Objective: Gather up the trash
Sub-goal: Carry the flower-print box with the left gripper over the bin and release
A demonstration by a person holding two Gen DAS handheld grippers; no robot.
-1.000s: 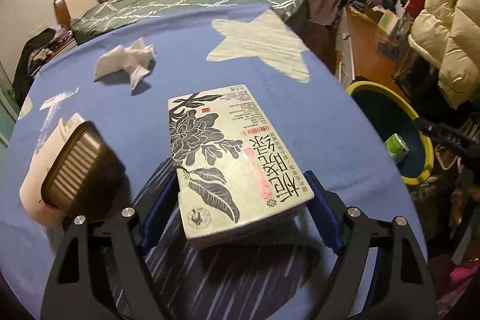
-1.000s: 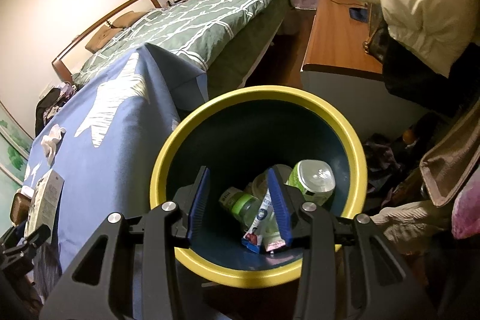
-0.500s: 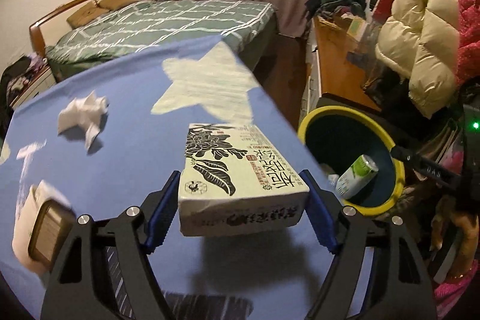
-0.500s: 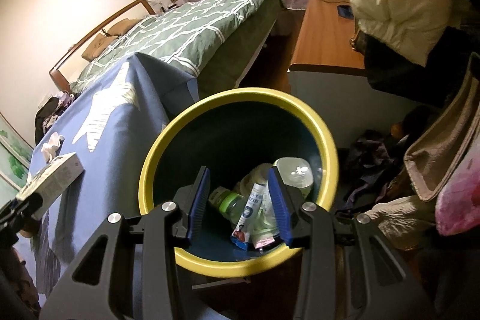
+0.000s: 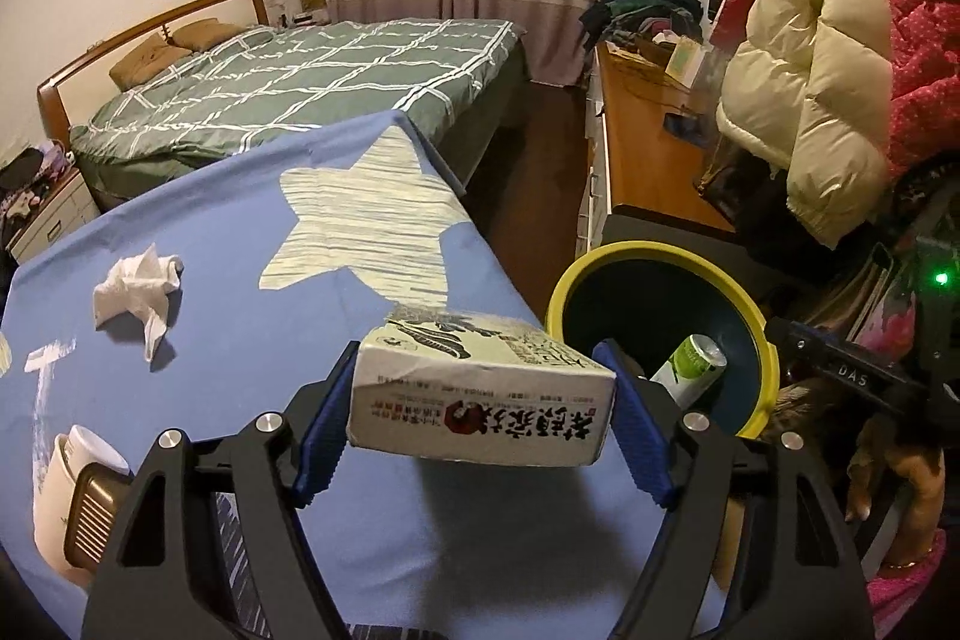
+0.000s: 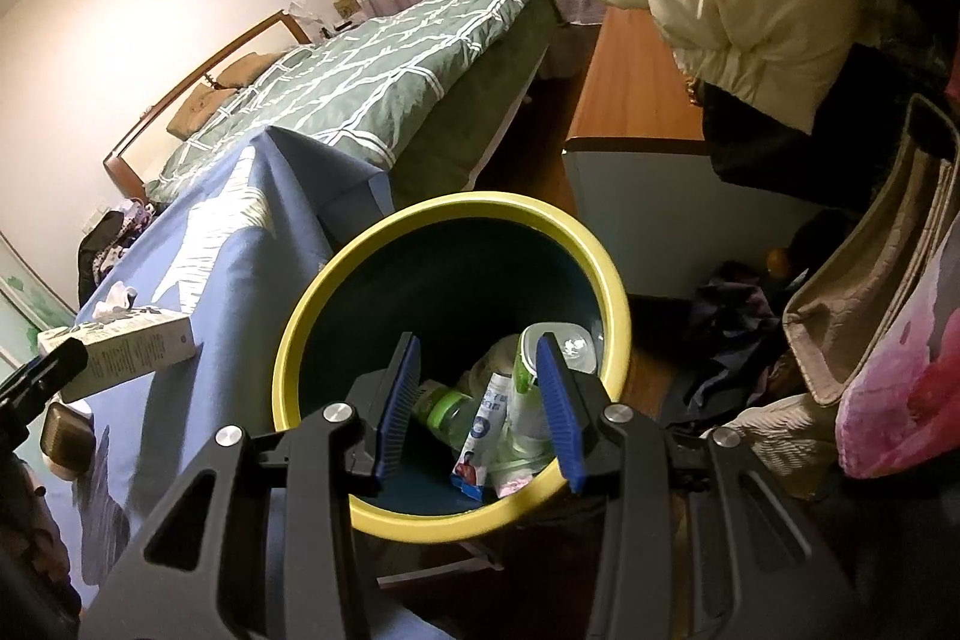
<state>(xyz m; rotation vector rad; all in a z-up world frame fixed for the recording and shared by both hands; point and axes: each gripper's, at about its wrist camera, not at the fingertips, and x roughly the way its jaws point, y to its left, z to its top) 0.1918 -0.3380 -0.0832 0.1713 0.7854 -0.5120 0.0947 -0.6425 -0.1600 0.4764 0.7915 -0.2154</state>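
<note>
Left gripper (image 5: 480, 418): blue pads pressed on both short ends of a white carton, jaws set about halfway; the carton is clear of the table, tilted, with its printed end facing the camera

Carton (image 5: 480, 400): white box with dark leaf print and red-and-black lettering; lifted above the right edge of the blue cloth, close to the bin's rim; in the right wrist view it shows at far left (image 6: 120, 355), above the cloth

Right gripper (image 6: 477, 406): jaws partly apart with nothing between the pads; hanging over the mouth of the bin

Bin (image 6: 312, 316): round, yellow rim, dark inside; stands on the floor just beside the table's right edge; seen also from the left wrist (image 5: 756, 328)

Inside the bin: a green-and-white can (image 5: 690, 367), a bottle with a green cap (image 6: 447, 406), a clear lidded tub (image 6: 561, 346), a small wrapper (image 6: 486, 427)

Table (image 5: 240, 292): covered by a blue cloth with a pale star

On the cloth: a crumpled tissue (image 5: 138, 289) well left of the carton; a white cup (image 5: 60, 508) at the near left edge, with a brown ribbed thing against it

Background: a bed with a green checked cover (image 5: 312, 82); a cream puffer coat (image 5: 804, 100) hanging at right
</note>
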